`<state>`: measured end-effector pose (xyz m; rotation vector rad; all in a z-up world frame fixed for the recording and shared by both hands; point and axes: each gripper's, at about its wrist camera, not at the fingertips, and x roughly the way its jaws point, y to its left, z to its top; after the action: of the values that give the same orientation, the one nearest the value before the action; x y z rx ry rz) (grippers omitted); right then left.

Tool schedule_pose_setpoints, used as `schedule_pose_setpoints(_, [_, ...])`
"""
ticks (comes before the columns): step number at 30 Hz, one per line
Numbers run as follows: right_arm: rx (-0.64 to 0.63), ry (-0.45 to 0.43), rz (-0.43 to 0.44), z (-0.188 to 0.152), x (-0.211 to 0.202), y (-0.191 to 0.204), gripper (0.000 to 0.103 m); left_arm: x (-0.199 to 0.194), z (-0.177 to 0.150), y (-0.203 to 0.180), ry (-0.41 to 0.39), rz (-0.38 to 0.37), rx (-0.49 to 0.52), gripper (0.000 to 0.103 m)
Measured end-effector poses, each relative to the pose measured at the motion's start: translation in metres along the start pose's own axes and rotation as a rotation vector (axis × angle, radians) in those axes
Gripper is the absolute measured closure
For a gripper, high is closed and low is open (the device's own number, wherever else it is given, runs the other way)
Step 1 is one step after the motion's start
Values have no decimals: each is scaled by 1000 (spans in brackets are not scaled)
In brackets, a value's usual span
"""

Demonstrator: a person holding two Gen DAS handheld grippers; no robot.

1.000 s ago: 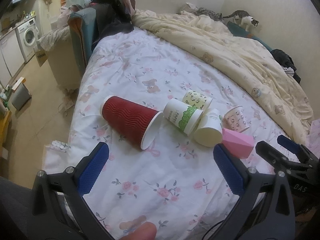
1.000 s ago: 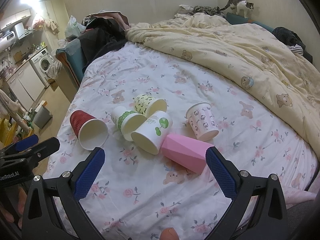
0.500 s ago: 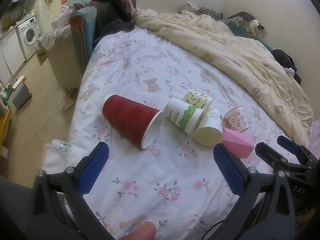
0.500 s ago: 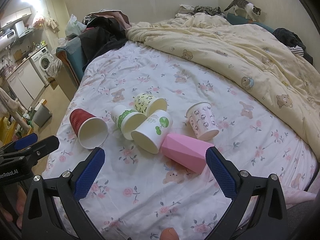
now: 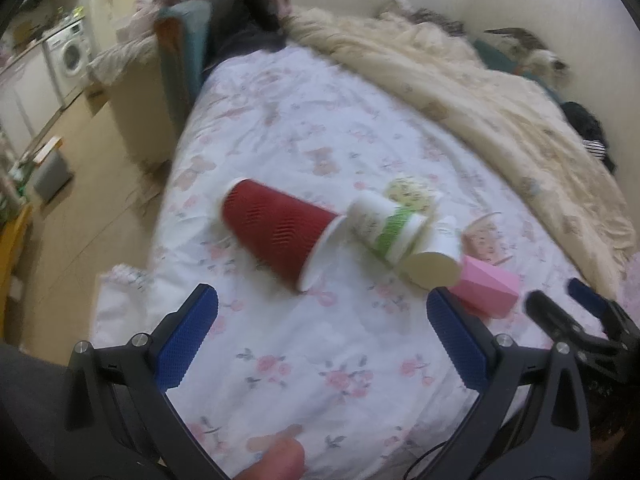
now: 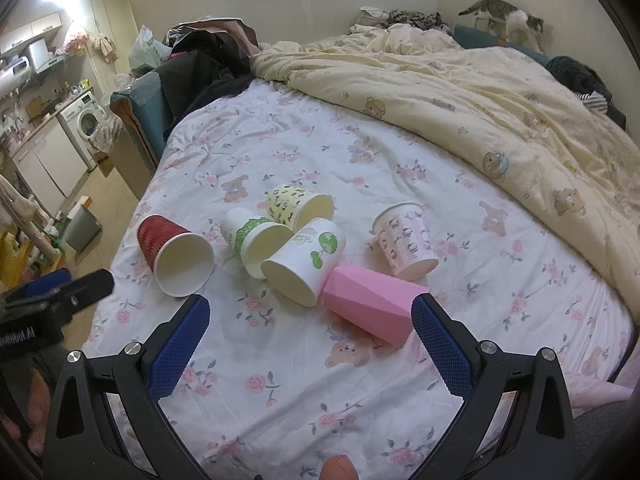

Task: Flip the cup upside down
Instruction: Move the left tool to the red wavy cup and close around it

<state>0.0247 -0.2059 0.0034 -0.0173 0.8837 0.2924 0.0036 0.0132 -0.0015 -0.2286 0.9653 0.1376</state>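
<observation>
Several cups lie on their sides on the floral bedsheet (image 6: 320,360). A red ribbed cup (image 6: 172,254) (image 5: 280,232) is leftmost. A white cup with a green band (image 6: 256,244) (image 5: 384,224), a yellow patterned cup (image 6: 296,206), a white cup with a green tree (image 6: 304,264), a pink-print cup (image 6: 404,240) and a pink faceted cup (image 6: 368,308) (image 5: 486,290) lie beside it. My left gripper (image 5: 320,332) is open and empty, short of the red cup. My right gripper (image 6: 310,338) is open and empty, short of the pink faceted cup.
A cream quilt (image 6: 480,100) covers the far right of the bed. A cat (image 6: 504,20) stands at the headboard. The bed's left edge drops to the floor, with a washing machine (image 6: 86,124) and a grey bin (image 6: 82,226) beyond. Dark clothes (image 6: 208,64) pile at the back left.
The left wrist view is now blurred and the cups sit slightly lower and nearer in it, so the left gripper is moving. The cat has walked right along the headboard. The cups have not moved.
</observation>
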Motion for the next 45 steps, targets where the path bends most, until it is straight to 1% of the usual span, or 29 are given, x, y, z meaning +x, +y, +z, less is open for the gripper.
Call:
schedule_pose_setpoints(3, [-19, 4, -51, 2, 4, 2, 0, 12, 15, 16, 82, 29, -56, 0])
schedule_pose_setpoints(6, [-10, 18, -65, 8, 10, -2, 0, 27, 28, 34, 164, 53, -123, 0])
schedule_pose_setpoints(9, [5, 26, -65, 17, 17, -9, 0, 40, 39, 49, 213, 73, -196, 1])
schedule_pose_setpoints(13, [20, 46, -54, 32, 33, -13, 0, 61, 51, 60, 279, 54, -294, 1])
schedule_pose_setpoints(15, [23, 55, -49, 39, 41, -13, 0, 76, 56, 66, 317, 48, -363, 1])
schedule_pose_setpoints(18, [32, 61, -38, 47, 50, -13, 0, 99, 59, 72, 375, 39, -472, 1])
schedule_pose_setpoints(22, [50, 78, -30, 48, 57, -16, 0, 125, 58, 74, 430, 30, -578, 2])
schedule_pose_setpoints(26, [89, 97, -19, 46, 60, -24, 0, 144, 61, 71, 449, 26, -608, 4])
schedule_pose_setpoints(29, [93, 96, -24, 46, 60, -26, 0, 156, 59, 69, 466, 42, -614, 4])
schedule_pose_setpoints(31, [94, 97, -22, 46, 59, -25, 0, 159, 55, 69, 466, 28, -651, 4])
schedule_pose_setpoints(34, [102, 97, -16, 46, 58, -27, 0, 164, 56, 67, 459, 20, -646, 4])
schedule_pose_setpoints(35, [102, 96, -17, 45, 58, -27, 0, 166, 57, 67, 458, 16, -640, 5])
schedule_pose_setpoints(37, [101, 92, -24, 44, 57, -27, 0, 170, 57, 67, 465, -11, -643, 11])
schedule_pose_setpoints(39, [102, 90, -29, 42, 55, -28, 0, 175, 55, 67, 482, -38, -654, 13])
schedule_pose_setpoints(42, [104, 84, -34, 40, 52, -29, 0, 178, 54, 67, 500, -91, -658, 23])
schedule_pose_setpoints(45, [95, 78, -42, 38, 48, -28, 0, 166, 57, 63, 490, -87, -605, 26])
